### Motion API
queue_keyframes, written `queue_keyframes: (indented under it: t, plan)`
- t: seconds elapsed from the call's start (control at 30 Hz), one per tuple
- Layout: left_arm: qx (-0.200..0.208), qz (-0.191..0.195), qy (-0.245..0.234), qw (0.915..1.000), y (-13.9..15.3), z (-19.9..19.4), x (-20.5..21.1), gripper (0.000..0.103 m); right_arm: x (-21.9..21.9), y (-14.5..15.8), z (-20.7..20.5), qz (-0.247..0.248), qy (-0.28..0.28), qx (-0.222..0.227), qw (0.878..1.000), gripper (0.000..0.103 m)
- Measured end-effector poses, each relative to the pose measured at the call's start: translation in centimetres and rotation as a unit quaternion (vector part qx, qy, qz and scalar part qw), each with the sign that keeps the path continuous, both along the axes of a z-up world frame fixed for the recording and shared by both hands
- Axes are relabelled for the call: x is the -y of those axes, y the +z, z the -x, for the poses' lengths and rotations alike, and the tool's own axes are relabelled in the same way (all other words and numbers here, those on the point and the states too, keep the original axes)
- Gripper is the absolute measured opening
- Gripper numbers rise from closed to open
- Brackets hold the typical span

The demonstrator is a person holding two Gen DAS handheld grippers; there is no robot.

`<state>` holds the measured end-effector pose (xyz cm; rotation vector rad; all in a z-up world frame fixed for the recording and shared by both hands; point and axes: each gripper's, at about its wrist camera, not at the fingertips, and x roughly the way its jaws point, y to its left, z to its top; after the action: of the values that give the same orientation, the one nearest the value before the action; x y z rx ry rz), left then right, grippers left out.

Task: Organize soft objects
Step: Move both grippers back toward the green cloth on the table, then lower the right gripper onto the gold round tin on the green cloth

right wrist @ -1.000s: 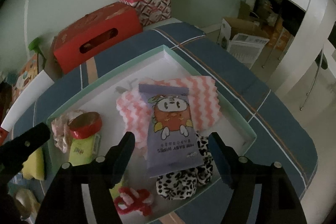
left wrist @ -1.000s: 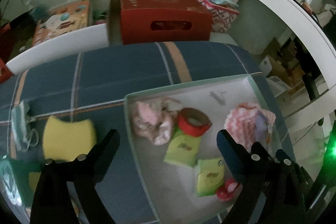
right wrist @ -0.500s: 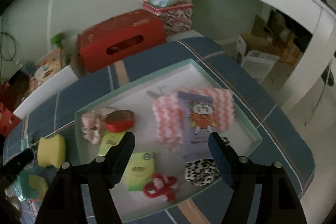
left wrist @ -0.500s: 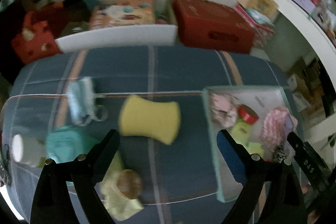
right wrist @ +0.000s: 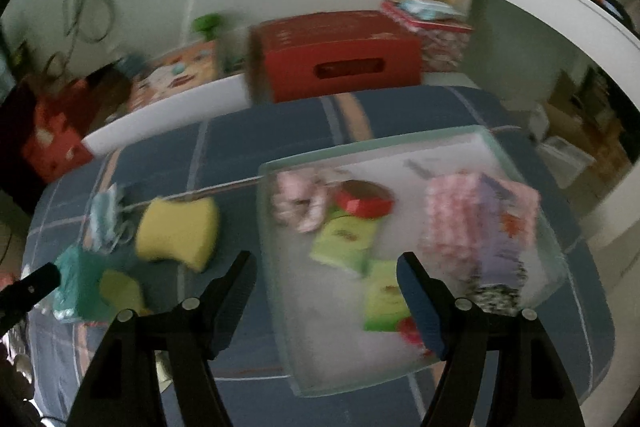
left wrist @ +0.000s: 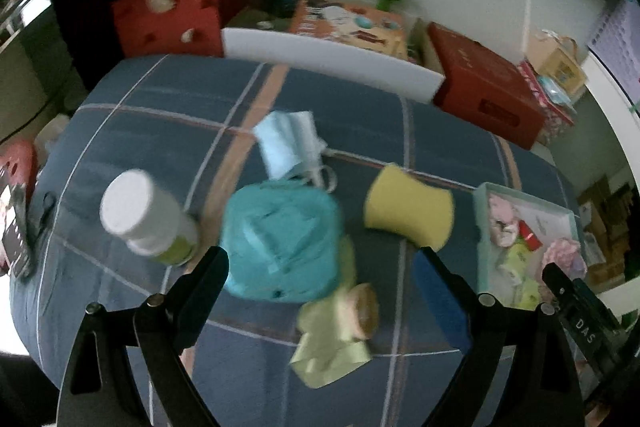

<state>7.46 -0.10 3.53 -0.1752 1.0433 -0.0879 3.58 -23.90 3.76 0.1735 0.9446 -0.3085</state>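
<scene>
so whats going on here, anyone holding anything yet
Nothing is held. A person has both grippers open over a plaid-covered table. The left gripper hovers above the loose items: a teal bundle, yellow sponge and face mask. The right gripper hangs over the tray's near-left part, which already holds several soft items.

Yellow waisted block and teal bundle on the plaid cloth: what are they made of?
Yellow block: likely sponge foam; matte, thick, rounded edges, pinched waist. Teal bundle: seems thin crinkly film or tissue, folded and creased; blur leaves it open.
</scene>
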Motion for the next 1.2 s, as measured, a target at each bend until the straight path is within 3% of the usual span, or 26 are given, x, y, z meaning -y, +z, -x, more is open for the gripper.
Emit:
queue_keyframes:
  t: [0.33, 0.43, 0.93, 1.2]
  plan:
    - [-0.033, -0.016, 0.032, 0.9988, -3.8, 2.2, -3.3, 0.094, -6.0, -1.9, -0.7, -0.003, 0.078, -0.027, 0.997, 0.076]
    - [-0.061, -0.008, 0.034, 0.9975, -5.8, 2.7, -3.8, 0.094, -6.8, -2.4, -0.8, -0.001, 0.085, -0.037, 0.996, 0.076]
    - [-0.129, 0.041, 0.031, 0.9903, -10.0, 1.5, -4.6, 0.094, -10.7, -6.6, -1.8, -0.019, 0.134, -0.098, 0.986, 0.076]
    - [-0.15, 0.036, 0.04, 0.9872, -11.4, 0.6, -5.2, 0.094, -11.6, -7.7, -2.0, -0.029, 0.153, -0.111, 0.982, 0.076]
